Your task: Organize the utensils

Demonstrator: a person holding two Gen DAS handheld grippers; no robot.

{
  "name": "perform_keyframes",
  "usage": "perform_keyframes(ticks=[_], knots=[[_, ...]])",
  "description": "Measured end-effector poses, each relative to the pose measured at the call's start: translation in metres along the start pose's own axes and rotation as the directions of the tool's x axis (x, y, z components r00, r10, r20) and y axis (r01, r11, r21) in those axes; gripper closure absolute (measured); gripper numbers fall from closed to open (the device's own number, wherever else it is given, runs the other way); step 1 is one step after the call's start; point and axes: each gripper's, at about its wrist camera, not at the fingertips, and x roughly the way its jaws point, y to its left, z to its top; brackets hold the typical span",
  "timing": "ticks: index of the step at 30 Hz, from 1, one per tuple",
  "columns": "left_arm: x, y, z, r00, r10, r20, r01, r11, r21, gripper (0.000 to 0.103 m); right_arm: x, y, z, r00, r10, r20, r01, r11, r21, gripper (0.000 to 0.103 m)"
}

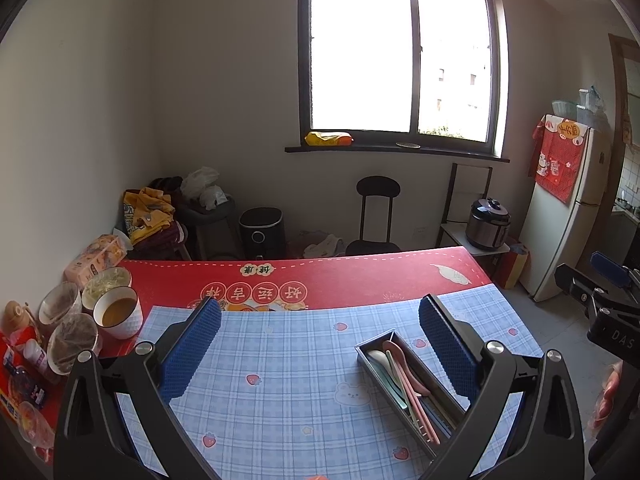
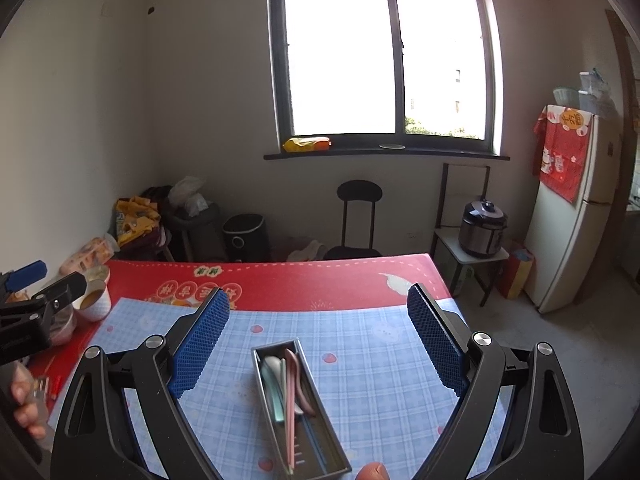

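Note:
A long metal utensil box lies on the blue checked mat. It holds several pastel utensils: white and pink spoons, pink and pale green chopsticks and a fork. My left gripper is open and empty above the mat, with the box under its right finger. In the right wrist view the box with the utensils lies between the fingers of my right gripper, which is open and empty and held above it.
Bowls and glass cups and snack packets stand along the table's left edge on the red cloth. A chair stands behind the table. A rice cooker and a fridge are at the right.

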Motion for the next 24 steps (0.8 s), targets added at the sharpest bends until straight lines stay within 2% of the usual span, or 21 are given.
perform_keyframes(ticks=[24], knots=[[0.0038,0.0015,-0.0017,1.000,-0.006,-0.013,0.006,1.000,-0.001,0.006,-0.0002,-0.0061,0.0005,1.000,-0.021,0.002,0.021,1.000,0.011,0.016]])
